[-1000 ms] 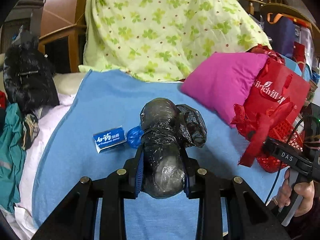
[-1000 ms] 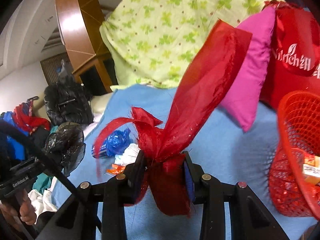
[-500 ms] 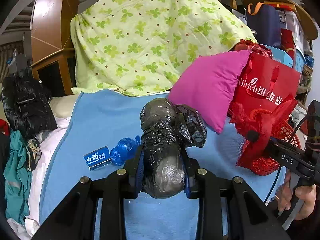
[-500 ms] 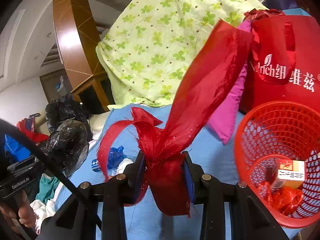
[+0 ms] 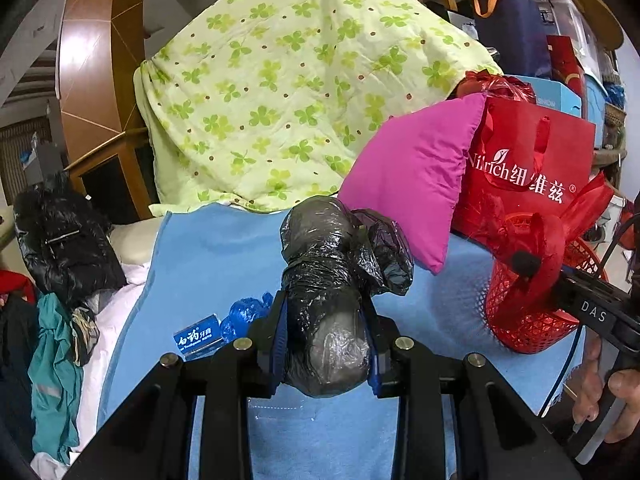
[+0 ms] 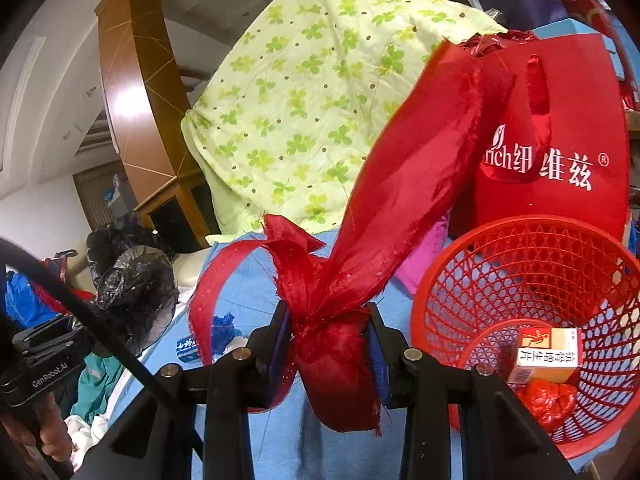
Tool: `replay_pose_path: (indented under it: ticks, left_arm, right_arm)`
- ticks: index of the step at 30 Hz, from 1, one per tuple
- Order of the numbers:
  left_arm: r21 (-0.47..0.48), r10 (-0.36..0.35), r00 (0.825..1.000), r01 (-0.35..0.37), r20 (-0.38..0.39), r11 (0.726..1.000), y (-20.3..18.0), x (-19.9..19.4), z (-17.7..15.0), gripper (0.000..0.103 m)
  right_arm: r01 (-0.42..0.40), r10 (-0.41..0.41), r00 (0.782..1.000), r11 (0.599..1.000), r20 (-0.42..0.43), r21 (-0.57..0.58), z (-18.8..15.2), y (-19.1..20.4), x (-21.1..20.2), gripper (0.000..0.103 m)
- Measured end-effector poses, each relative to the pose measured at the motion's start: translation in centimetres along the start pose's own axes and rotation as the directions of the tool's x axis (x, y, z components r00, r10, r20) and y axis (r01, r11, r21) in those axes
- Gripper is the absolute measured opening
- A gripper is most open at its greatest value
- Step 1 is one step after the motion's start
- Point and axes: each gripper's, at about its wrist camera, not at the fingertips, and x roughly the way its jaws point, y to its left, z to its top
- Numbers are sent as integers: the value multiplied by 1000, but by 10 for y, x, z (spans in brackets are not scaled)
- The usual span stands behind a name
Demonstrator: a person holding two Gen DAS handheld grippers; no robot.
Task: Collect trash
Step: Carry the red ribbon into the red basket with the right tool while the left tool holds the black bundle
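Both grippers tilt slightly downward: the left gripper (image 5: 325, 354) pinches a black plastic bundle (image 5: 334, 292) lying lengthwise along its fingers; the right gripper (image 6: 332, 354) clamps a red ribbon (image 6: 384, 216) rising up-right beside the red basket (image 6: 532, 240).

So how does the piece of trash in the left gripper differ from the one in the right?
The black plastic bundle is dark, crinkly film wadded into a thick lump; the red ribbon is shiny fabric with a long tail and a loop fanning out. The bundle stays compact, the ribbon sprawls. Both are clamped between shut jaws above the blue blanket.

Black bag wad (image 5: 326, 304), red ribbon (image 6: 360, 248), both clamped
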Motion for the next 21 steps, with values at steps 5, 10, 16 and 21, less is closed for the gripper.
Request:
replay_pose_path:
  ticks: [5, 10, 16, 21]
  left_arm:
    - [21, -1, 1000, 1, 5, 1000, -12, 0, 2, 34]
    - [38, -10, 1000, 10, 0, 999, -23, 3, 4, 34]
    - [59, -23, 1000, 23, -4, 998, -36, 6, 6, 34]
    - [76, -34, 999, 34, -6, 997, -46, 8, 7, 35]
  right_arm:
    - [11, -11, 1000, 1000, 15, 10, 0, -5, -6, 38]
    - [19, -19, 1000, 1000, 25, 23, 1, -14, -13, 38]
    - [25, -27, 999, 999, 37, 36, 1, -21, -20, 38]
    - [33, -36, 998, 998, 46, 54, 3, -29, -24, 38]
